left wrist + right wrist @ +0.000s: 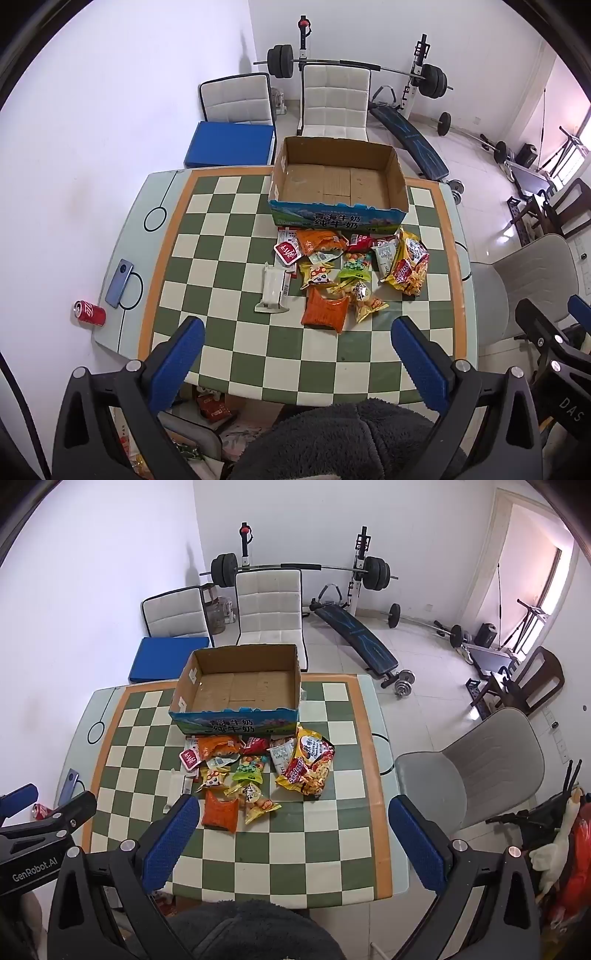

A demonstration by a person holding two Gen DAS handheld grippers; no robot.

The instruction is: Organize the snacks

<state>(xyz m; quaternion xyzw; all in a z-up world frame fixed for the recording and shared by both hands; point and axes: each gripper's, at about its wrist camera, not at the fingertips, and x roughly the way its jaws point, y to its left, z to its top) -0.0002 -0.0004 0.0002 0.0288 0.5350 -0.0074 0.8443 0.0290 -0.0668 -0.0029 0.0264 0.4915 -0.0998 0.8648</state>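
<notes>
Take the cardboard box (338, 184) as your landmark: it stands empty, open side up, at the far edge of the checkered table (236, 332). Far to its left and nearer you, a red soda can (89, 313) lies on its side off the table's left edge, with a phone (119, 282) on the pale border just beside it. Your left gripper (299, 354) hangs over the near edge, below the box, its jaws spread wide and holding nothing. Directly in front of the box sits the pile of snack packets (351, 273), touching its printed front wall; a white plastic piece (272, 290) lies at the pile's left, an orange packet (325, 310) at its near edge, and a large yellow-red noodle bag (408, 267) at its right. Your right gripper (288, 830) hovers nearer you than the pile, jaws likewise fully apart and empty. Right of the box, off the table, stands a grey chair (476, 775).
</notes>
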